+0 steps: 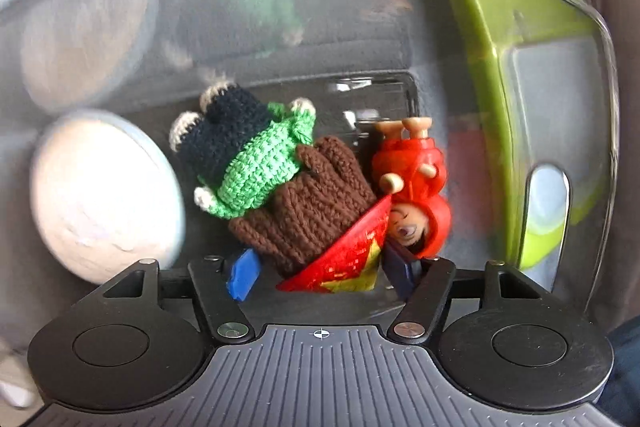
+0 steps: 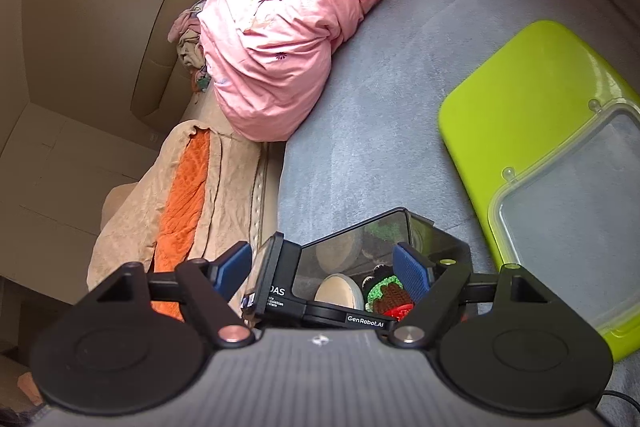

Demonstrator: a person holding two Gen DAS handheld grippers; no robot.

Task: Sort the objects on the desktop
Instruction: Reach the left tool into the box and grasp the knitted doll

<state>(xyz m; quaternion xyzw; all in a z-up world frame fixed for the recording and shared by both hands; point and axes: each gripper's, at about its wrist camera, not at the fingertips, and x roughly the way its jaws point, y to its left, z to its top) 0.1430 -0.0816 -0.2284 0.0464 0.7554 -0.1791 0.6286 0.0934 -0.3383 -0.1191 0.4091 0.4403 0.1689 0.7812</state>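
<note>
Left wrist view: the left gripper [image 1: 320,273] sits at the lower centre of the frame with its blue fingertips [image 1: 242,277] spread part-way. Between them lies the red cone-shaped piece [image 1: 352,259] with a yellow star, and the brown knitted part of the crocheted toy [image 1: 280,179] lies above it. The pads are close to both sides of the red piece, but contact cannot be confirmed from this view, so whether the jaws have a hold on it cannot be told.

The crocheted toy (green body, dark blue section, cream tips) occupies the centre of the frame. The red figurine [image 1: 412,183] lies upside down just right of it, touching the red cone. A pale round disc [image 1: 104,195] sits at the left. All four items lie inside the clear container [image 1: 592,27], whose curved rim runs across the top and right of the frame. The lime-green lid [image 1: 500,27] is visible through the wall at the upper right.

Right wrist view: the right gripper [image 2: 324,269] at the lower centre has its jaws wide apart and holds nothing. The left device and the container contents appear beyond the fingertips. The lid lies flat on the grey blanket [image 2: 380,87] at the right. A pink quilt [image 2: 288,27] is bunched at the top centre.
</note>
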